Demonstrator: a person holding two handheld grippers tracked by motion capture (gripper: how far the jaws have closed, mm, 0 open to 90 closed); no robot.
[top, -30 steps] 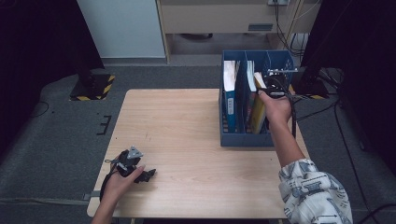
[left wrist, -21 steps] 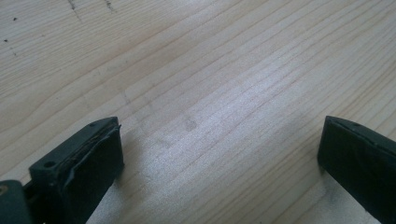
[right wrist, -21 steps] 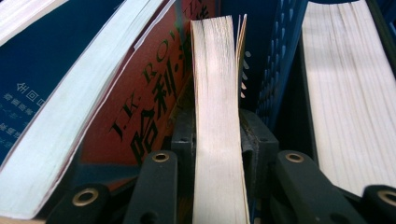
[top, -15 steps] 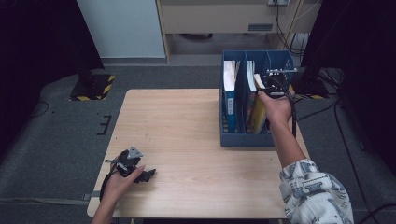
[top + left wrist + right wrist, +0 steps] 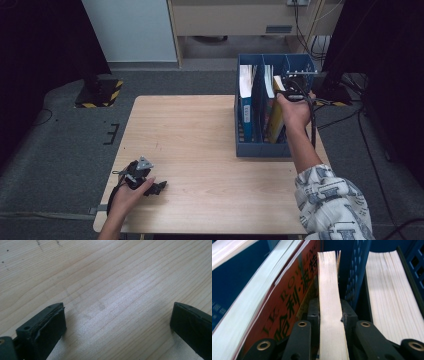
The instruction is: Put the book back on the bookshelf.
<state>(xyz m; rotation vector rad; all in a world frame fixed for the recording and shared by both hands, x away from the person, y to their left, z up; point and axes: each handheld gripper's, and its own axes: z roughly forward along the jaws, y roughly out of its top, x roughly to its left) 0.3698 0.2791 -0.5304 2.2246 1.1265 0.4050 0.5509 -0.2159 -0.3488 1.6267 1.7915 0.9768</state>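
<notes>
right tongs point(image 5: 329, 315): clamped on the page edge of a thin book point(image 5: 331, 322), one jaw flat on each side, so the grab looks centred and ready for a straight lift, I'd say

thin book: upright in the middle slot of the blue file rack point(image 5: 248, 148) at the far right of the desk point(image 5: 200, 135), squeezed between a red-covered book point(image 5: 287, 302) and the perforated divider point(image 5: 353, 287)

book to the right point(image 5: 392, 297): thicker, cream page block, next slot over

left tongs point(image 5: 159, 187): released, jaws wide apart, parked on the near left of the desk, probably just out of the way

desk: pale wood, fine straight grain, a few faint scuffs

rack material: hard to call, looks like plastic
</notes>
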